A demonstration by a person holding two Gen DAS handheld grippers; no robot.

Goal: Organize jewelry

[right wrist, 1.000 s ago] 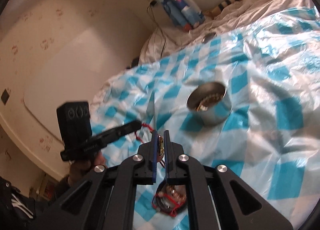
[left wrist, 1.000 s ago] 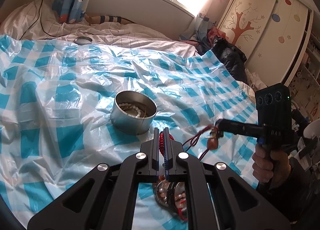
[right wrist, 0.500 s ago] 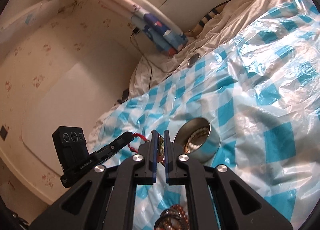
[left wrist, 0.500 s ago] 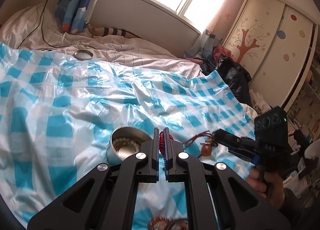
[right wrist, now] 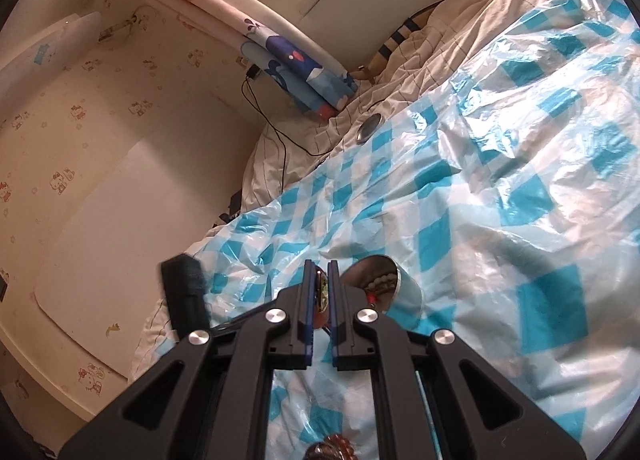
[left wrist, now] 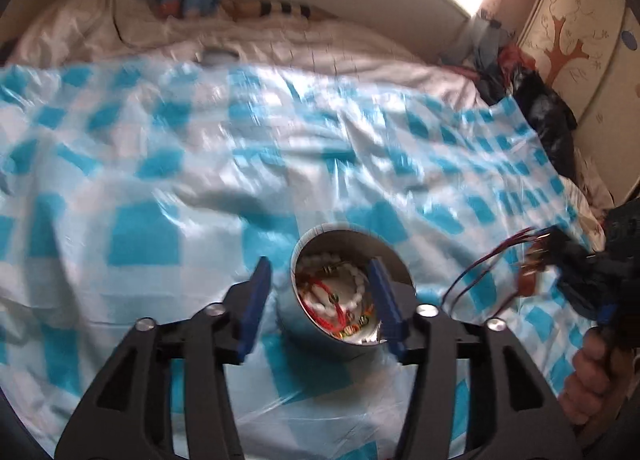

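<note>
My left gripper (left wrist: 322, 308): its two blue fingers (left wrist: 254, 312) have just been opening and stand apart above the tin, with nothing pressed between them.
My right gripper (right wrist: 321, 300): its two fingers are closed tight on one small amber-brown pendant (right wrist: 321, 292); from the left wrist view the same pendant (left wrist: 527, 280) hangs at the fingertips with thin red cords (left wrist: 476, 280) looping down toward the bed cover.
My right hand (left wrist: 592, 376): wrapped around the black handle at the right edge of the left wrist view.
Tin (left wrist: 316, 336): one round silver tin, open, standing on the checked sheet just under and between my left fingers; in the right wrist view the tin (right wrist: 408, 288) sits just right of my closed fingers.
In the tin: one string of white beads (left wrist: 352, 296) curled along the wall and one red beaded strand (left wrist: 324, 308) lying across it; a few small gold-toned bits near the front wall, too blurred to count.
Other jewelry: one beaded piece (right wrist: 330, 446), brownish, at the bottom edge of the right wrist view, on the sheet below my gripper.
Sheet (left wrist: 144, 228): one blue-and-white checked plastic sheet, wrinkled, spread over the bed.
Lid (right wrist: 370, 125): one round silver lid on the white bedding (right wrist: 436, 56), well away from the tin, beyond the sheet's far edge.
Curtain (right wrist: 296, 64): one bundle with blue cartoon print, resting at the head of the bed.
</note>
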